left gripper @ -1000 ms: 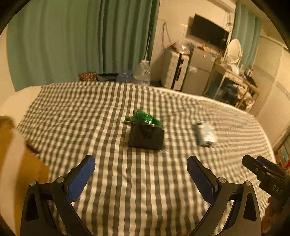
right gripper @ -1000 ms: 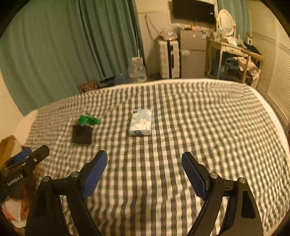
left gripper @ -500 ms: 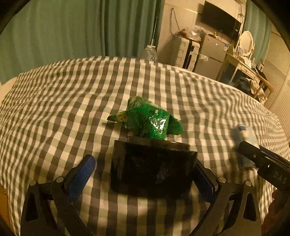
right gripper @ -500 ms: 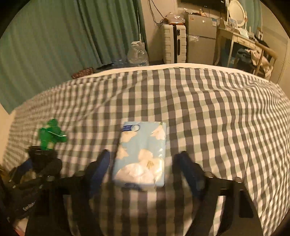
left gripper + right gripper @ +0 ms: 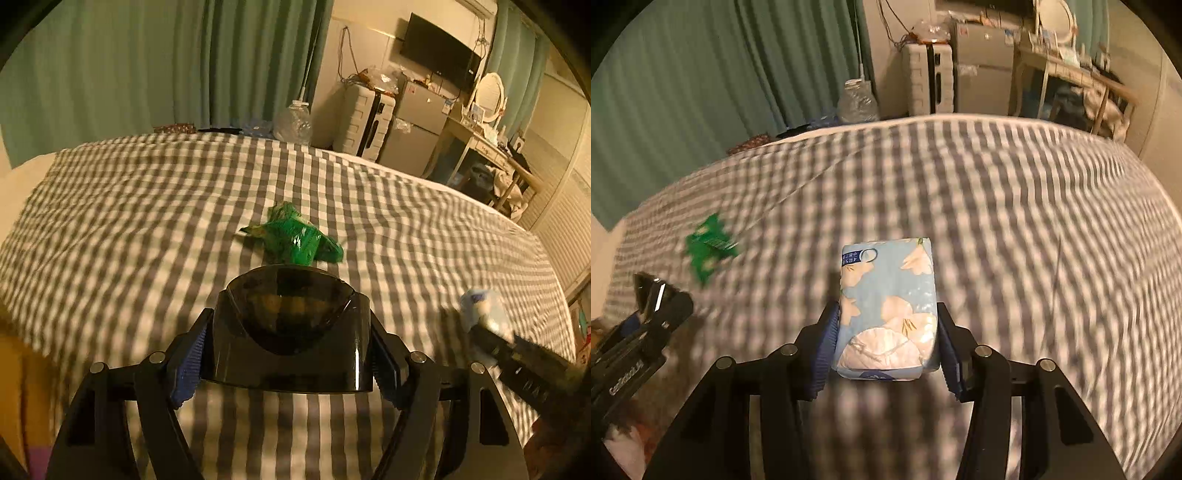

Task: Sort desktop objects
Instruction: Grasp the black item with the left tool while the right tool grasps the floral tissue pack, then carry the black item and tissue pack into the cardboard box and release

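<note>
Checked bedspread (image 5: 147,206), two handheld tongs working at once. Left gripper (image 5: 291,363), jaws just closing, blue pads pressed to both sides of a glossy black box (image 5: 291,339). Right gripper (image 5: 886,354), jaws also just closing, clamped on the near end of a blue floral tissue pack (image 5: 888,306), probably gripped across the narrow width for a firm lift. Crumpled green wrapper (image 5: 295,240) just beyond the box, untouched. Wide bare cloth far and right; bed edge far behind.
</note>
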